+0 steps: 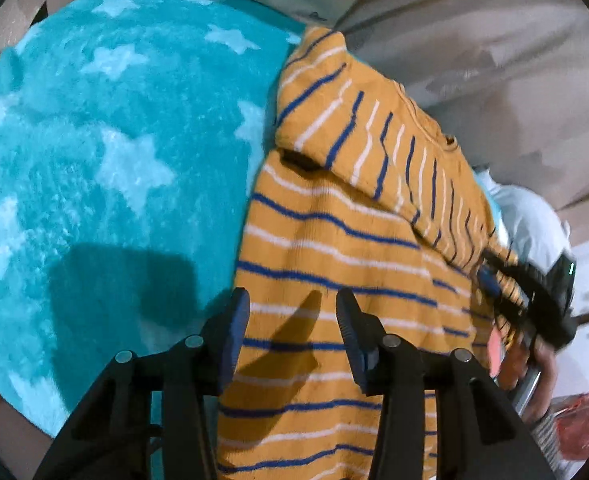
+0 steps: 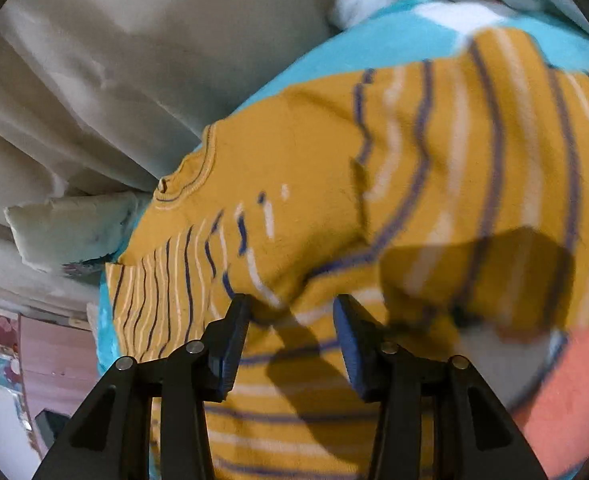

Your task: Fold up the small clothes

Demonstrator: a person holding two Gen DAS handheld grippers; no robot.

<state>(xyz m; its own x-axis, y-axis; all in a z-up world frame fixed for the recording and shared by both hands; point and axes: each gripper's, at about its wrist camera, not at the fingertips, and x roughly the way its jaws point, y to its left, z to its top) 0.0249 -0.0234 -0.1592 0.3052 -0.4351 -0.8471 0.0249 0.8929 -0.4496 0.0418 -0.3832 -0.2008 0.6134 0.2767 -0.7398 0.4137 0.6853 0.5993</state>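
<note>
Black claw arms fill the bottom of both my views, so I start there: my left claw (image 1: 292, 312) hangs with its jaws spread and nothing between them, just above the striped sweater (image 1: 334, 280). To its left lies the teal star blanket (image 1: 94, 140), carrying the claw's dark shadow, and the mustard sweater with blue and white stripes lies on that blanket's right part, one sleeve folded back across the body. At the far right of this view I make out the other rig and the person's hand (image 1: 534, 364) at the sweater's edge, blurred and partly cut off by the frame. The right wrist view adds the sweater's collar (image 2: 186, 176) and a pale grey sheet (image 2: 114, 60) behind it, plus a coral cloth (image 2: 574, 380) at lower right that I cannot identify through the blur. My right claw (image 2: 290, 308) is likewise parted, gripping nothing, its tips close over the sweater's rumpled middle; I cannot tell whether they touch the knit.
</note>
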